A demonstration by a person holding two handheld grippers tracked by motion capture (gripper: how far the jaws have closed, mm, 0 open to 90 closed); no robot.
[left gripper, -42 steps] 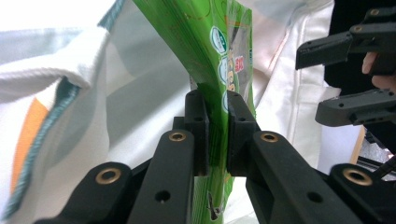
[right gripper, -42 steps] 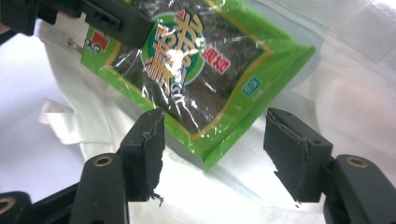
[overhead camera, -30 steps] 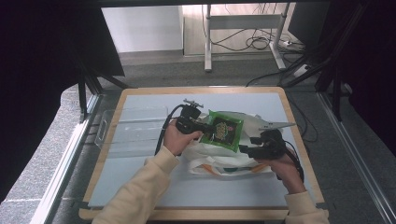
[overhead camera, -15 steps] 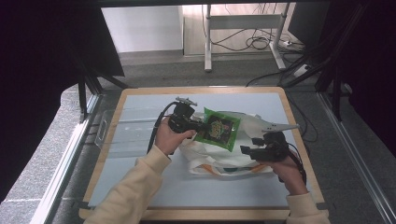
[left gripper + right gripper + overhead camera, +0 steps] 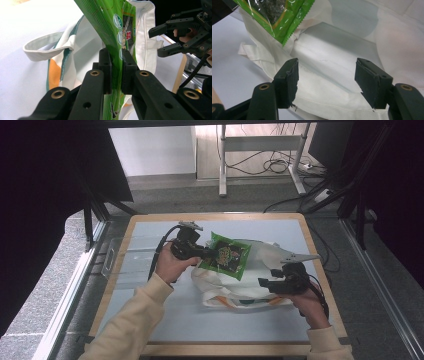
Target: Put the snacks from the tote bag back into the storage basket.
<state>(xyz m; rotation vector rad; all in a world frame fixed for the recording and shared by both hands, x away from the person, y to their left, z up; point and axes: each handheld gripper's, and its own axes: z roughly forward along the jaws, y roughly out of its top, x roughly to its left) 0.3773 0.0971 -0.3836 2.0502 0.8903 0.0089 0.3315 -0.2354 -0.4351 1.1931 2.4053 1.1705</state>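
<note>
**Green snack packet held over the tote bag**

High view first: the left gripper (image 5: 206, 252) is clamped onto the left edge of a green snack packet (image 5: 227, 256), holding it up just above a white tote bag (image 5: 250, 280) that lies crumpled in the middle of the pale blue surface (image 5: 150, 315). The packet sits tilted, its far side over the upper part of the bag. The right gripper (image 5: 266, 283) is down by the bag's right side, jaws spread apart with nothing pinched in them, pointing in toward the fabric. Cream sleeves come in from the bottom on both sides.

Left gripper view: the two black jaws are squeezed tight on the green snack packet (image 5: 117, 30), which rises straight up between them, printing and a dark panel visible on it. Behind it is the white tote bag (image 5: 82, 47) with a looped handle (image 5: 45, 46) and green and orange trim on its side. The right gripper (image 5: 166, 40) shows farther off at the upper right, its jaws parted.

Right gripper view: the jaws of the right gripper (image 5: 327, 72) stand wide, with white tote bag (image 5: 332, 50) fabric lying below and between them; I can't tell whether the tips touch the cloth. A corner of the green snack packet (image 5: 287, 17) hangs in at the top left, above the bag's folded edge.
</note>
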